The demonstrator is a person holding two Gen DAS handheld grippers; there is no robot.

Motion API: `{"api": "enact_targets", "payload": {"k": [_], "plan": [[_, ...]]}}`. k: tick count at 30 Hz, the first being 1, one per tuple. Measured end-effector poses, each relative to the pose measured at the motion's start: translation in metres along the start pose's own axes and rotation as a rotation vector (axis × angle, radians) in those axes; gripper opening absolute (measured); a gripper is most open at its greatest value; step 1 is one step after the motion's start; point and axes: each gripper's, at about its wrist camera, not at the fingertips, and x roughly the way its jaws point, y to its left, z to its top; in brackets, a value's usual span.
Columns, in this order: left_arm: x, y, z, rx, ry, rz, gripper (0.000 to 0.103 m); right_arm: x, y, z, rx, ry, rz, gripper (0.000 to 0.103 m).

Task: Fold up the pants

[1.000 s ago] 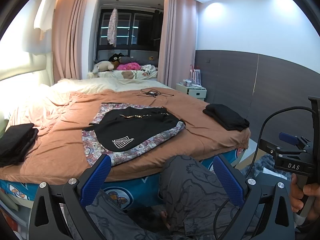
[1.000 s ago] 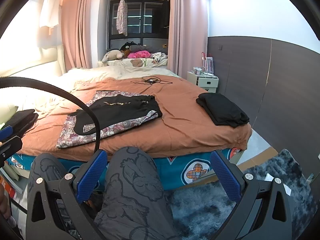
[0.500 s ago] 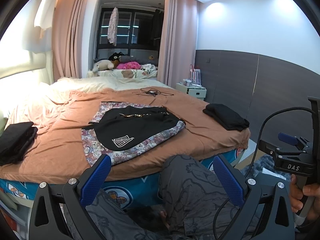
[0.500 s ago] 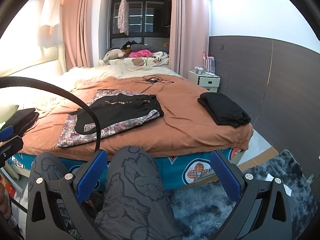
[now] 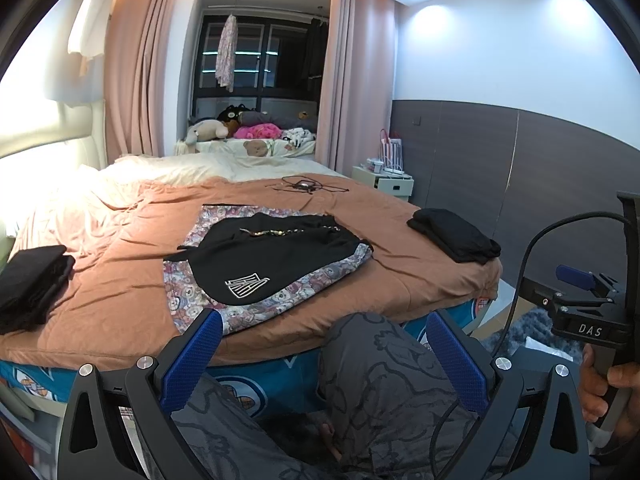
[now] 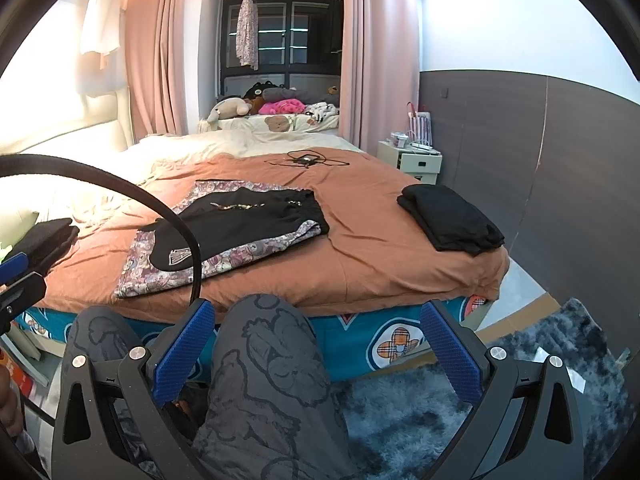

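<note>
Both held low before the bed, nothing between the fingers: left gripper spread wide, right gripper likewise wide. At frame centre, black shorts lying flat on a bear-print cloth atop the orange bedspread. Folded black garments at right.

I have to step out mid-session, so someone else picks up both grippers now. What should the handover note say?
Left gripper: open, holding nothing, held low in front of the bed.
Right gripper: open, holding nothing, also short of the bed.
Black pants: spread flat on a patterned cloth mid-bed.
Black folded stacks: one near the left edge, one near the right corner.
Done: nothing visible on the spread pair.
Left: reach in, grasp, fold.
</note>
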Motion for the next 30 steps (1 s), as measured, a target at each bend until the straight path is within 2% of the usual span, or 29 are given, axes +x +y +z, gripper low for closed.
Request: {"api": "enact_targets", "payload": {"k": [9, 18, 25, 30], "plan": [[0.018, 0.021, 0.011, -0.022, 0.019, 0.013, 0.103, 0.029, 0.000, 0.015, 0.004, 0.026, 0.020, 0.103], [0.051, 0.060, 0.024, -0.089, 0.063, 0.026, 0.103, 0.069, -0.015, 0.036, 0.046, 0.088, 0.039, 0.103], [0.077, 0.102, 0.019, -0.199, 0.101, 0.046, 0.103, 0.096, -0.015, 0.052, 0.031, 0.109, 0.052, 0.103], [0.092, 0.126, 0.015, -0.257, 0.117, 0.047, 0.103, 0.114, -0.019, 0.058, 0.047, 0.117, 0.091, 0.103]]}}
